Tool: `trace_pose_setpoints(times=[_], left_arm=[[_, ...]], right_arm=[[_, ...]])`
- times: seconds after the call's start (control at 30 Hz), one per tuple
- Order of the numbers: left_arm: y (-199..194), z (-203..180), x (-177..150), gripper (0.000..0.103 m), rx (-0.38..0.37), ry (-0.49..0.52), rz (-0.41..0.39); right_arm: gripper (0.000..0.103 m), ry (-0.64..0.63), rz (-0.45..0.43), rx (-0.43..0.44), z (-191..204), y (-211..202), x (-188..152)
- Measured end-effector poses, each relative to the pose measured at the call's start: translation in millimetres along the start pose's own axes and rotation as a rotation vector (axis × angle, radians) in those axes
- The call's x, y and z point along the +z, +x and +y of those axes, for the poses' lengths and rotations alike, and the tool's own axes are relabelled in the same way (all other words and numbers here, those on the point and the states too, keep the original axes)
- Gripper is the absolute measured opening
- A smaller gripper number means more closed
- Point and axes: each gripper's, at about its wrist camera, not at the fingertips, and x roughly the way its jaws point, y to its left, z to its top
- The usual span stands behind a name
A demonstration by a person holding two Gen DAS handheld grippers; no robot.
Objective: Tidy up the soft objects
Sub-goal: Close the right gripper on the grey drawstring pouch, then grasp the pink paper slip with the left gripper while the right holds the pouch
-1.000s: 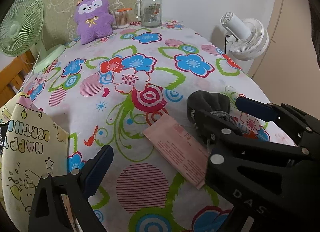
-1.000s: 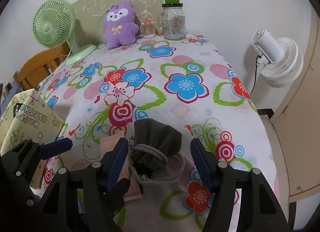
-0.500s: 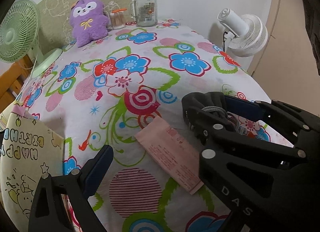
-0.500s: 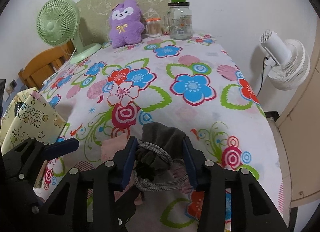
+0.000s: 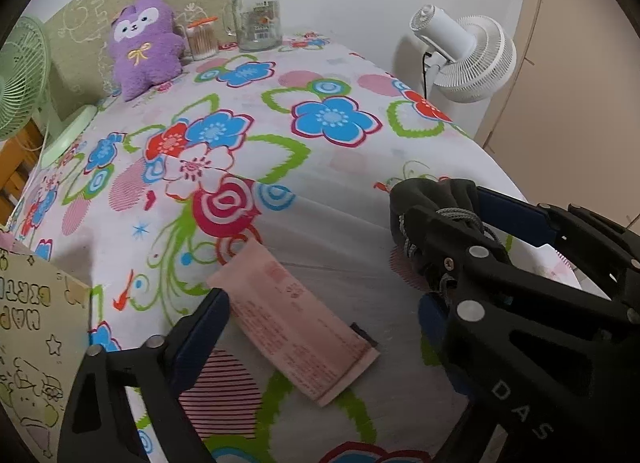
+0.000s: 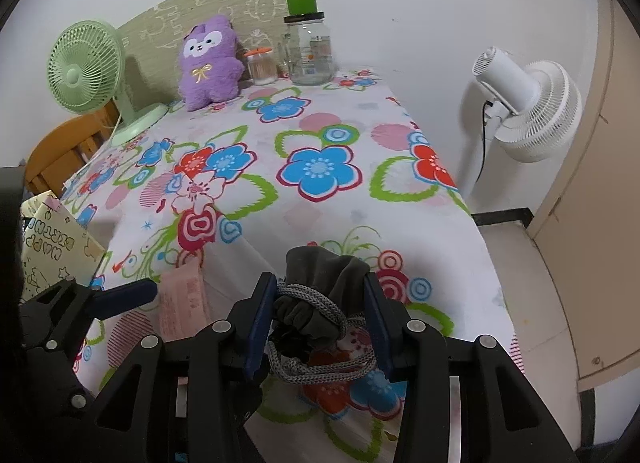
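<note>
Flower-printed cloth covers the worktop (image 6: 320, 111); near its front edge the right tongs (image 6: 320, 309) pinch a grey drawstring pouch (image 6: 320, 283); the left tongs (image 5: 320, 315) stand spread over a pink packet (image 5: 296, 323); a purple plush (image 6: 210, 61) sits at the far edge.

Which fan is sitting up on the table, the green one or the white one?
The green fan. Its round base rests on the flowered tablecloth at the far left corner beside the purple plush. The white fan stands off the table's right side.
</note>
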Motion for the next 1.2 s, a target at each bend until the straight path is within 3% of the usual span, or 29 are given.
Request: trace_pose_setpoints(times=[0.37, 0.47, 0.6, 0.83, 0.97, 1.2], left_arm=[[-2.1, 0.8, -5.9, 0.065, 0.079, 0.023, -0.018], [-4.5, 5.5, -6.7, 0.051, 0.083, 0.008, -0.023], [-7.7, 12.2, -9.2, 0.042, 0.076, -0.005, -0.029], [-15.0, 15.3, -16.8, 0.041, 0.050, -0.006, -0.039], [-16.9, 17.6, -20.3, 0.054, 0.053, -0.011, -0.034], [-12.1, 23.1, -22.4, 0.056, 0.044, -0.033, -0.022]], right_arm=[[0.047, -0.003, 0.009, -0.007, 4.7, -2.3, -5.3], [0.047, -0.007, 0.011, -0.009, 8.4, -4.0, -6.9], [0.047, -0.003, 0.011, -0.007, 12.1, -6.6, -8.3], [0.047, -0.019, 0.010, -0.006, 23.5, -11.5, -11.8], [0.047, -0.031, 0.011, -0.004, 29.4, -12.7, -13.2], [0.047, -0.037, 0.016, -0.002, 31.5, -9.6, -13.3]])
